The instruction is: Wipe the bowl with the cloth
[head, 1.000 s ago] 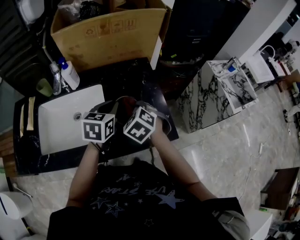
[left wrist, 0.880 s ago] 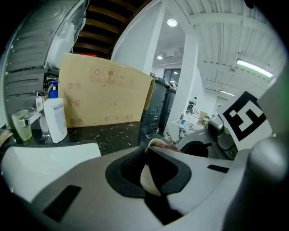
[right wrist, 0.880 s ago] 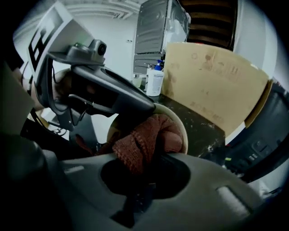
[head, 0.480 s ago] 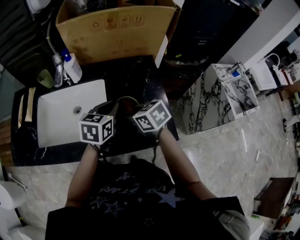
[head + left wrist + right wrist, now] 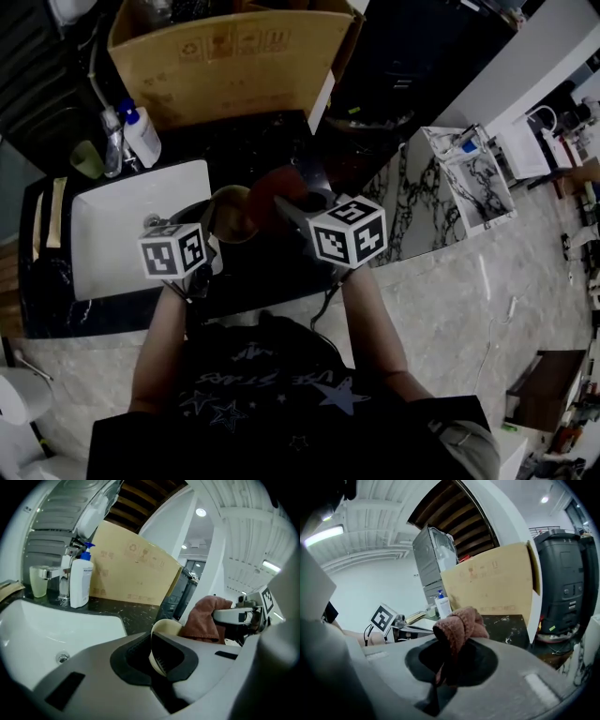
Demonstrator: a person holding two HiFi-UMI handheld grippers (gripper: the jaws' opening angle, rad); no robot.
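Note:
A cream bowl (image 5: 234,211) is held over the black counter beside the sink, and my left gripper (image 5: 208,234) is shut on it. In the left gripper view the jaws pinch the bowl's rim (image 5: 164,627). My right gripper (image 5: 292,202) is shut on a reddish-brown cloth (image 5: 272,183), which hangs bunched just right of the bowl and above its edge. The right gripper view shows the cloth (image 5: 459,623) folded over between the jaws, with the left gripper's marker cube (image 5: 383,617) low at the left. The cloth (image 5: 204,618) also shows in the left gripper view, past the bowl and clear of its inside.
A white sink basin (image 5: 122,234) lies left of the bowl. A faucet, a soap bottle (image 5: 141,136) and a green cup (image 5: 86,159) stand behind it. A large cardboard box (image 5: 225,66) stands at the counter's back. A marbled cabinet (image 5: 412,206) stands to the right.
The right gripper has risen and swung right with the cloth, away from the bowl. The left gripper has moved left toward the sink with the bowl. The two marker cubes now stand apart.

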